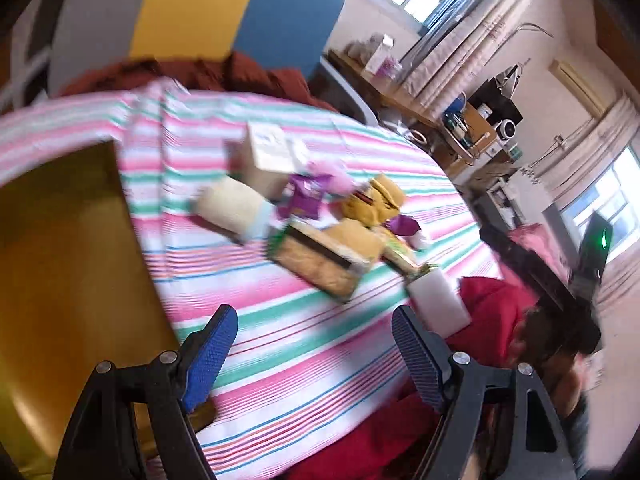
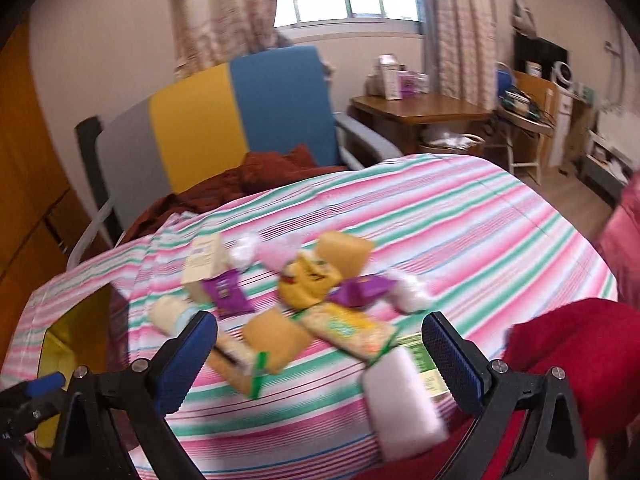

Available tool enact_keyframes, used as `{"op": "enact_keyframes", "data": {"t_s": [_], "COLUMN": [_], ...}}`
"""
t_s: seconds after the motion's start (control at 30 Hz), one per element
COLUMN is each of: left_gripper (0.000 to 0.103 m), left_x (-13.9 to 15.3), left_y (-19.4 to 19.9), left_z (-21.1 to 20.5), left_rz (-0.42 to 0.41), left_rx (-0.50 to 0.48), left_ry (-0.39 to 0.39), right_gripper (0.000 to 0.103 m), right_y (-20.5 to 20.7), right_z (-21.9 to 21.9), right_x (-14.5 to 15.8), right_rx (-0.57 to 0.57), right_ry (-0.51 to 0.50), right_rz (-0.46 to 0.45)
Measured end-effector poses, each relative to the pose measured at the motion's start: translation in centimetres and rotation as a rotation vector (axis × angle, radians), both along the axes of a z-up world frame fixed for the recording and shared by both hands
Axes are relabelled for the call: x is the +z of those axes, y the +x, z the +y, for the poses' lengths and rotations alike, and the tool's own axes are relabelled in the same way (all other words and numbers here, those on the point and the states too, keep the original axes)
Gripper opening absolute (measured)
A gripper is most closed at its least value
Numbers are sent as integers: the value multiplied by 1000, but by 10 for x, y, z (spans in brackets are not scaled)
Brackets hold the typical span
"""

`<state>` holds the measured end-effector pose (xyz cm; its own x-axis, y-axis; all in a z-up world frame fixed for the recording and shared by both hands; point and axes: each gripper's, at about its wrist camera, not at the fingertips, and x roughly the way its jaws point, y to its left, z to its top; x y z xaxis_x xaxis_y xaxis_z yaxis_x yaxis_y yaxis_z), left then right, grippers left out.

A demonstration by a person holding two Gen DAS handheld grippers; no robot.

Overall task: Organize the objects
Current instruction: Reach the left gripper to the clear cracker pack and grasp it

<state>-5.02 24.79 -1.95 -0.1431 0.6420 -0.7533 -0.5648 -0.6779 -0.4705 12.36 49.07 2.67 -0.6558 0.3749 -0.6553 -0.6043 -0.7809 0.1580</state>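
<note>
A pile of small objects lies on the striped cloth (image 1: 280,344): a white box (image 1: 268,156), a cream roll (image 1: 232,208), a purple packet (image 1: 304,196), a yellow bag (image 1: 376,200), a flat cracker pack (image 1: 320,264) and a white block (image 1: 440,300). My left gripper (image 1: 312,344) is open and empty, above the cloth short of the pile. My right gripper (image 2: 320,348) is open and empty, over the near side of the pile, with the cracker pack (image 2: 240,360), a green-edged snack pack (image 2: 352,332) and the white block (image 2: 404,400) between its fingers.
A yellow bin (image 1: 68,280) stands at the left of the cloth, also in the right wrist view (image 2: 60,360). A red garment (image 2: 580,360) lies at the right edge. A chair (image 2: 240,112) with a dark red blanket stands behind. A wooden desk (image 2: 420,112) is farther back.
</note>
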Motion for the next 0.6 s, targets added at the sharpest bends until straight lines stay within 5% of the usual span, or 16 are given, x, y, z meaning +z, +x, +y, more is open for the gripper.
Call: {"op": "enact_keyframes", "data": {"t_s": [0.3, 0.47, 0.6], "left_gripper": [80, 80, 81], "left_x": [-50, -78, -87], "left_y": [-25, -39, -46], "left_z": [68, 79, 88], "left_rz": [-222, -337, -323], "left_rx": [83, 206, 260], "left_ry": [-28, -29, -42], "right_gripper": [103, 103, 103], "right_y": [6, 9, 10], "right_z": [24, 30, 32], "right_x": [-22, -27, -31], "right_rx": [10, 26, 43], "right_ry": [-141, -220, -266], "right_rz": [53, 98, 126]}}
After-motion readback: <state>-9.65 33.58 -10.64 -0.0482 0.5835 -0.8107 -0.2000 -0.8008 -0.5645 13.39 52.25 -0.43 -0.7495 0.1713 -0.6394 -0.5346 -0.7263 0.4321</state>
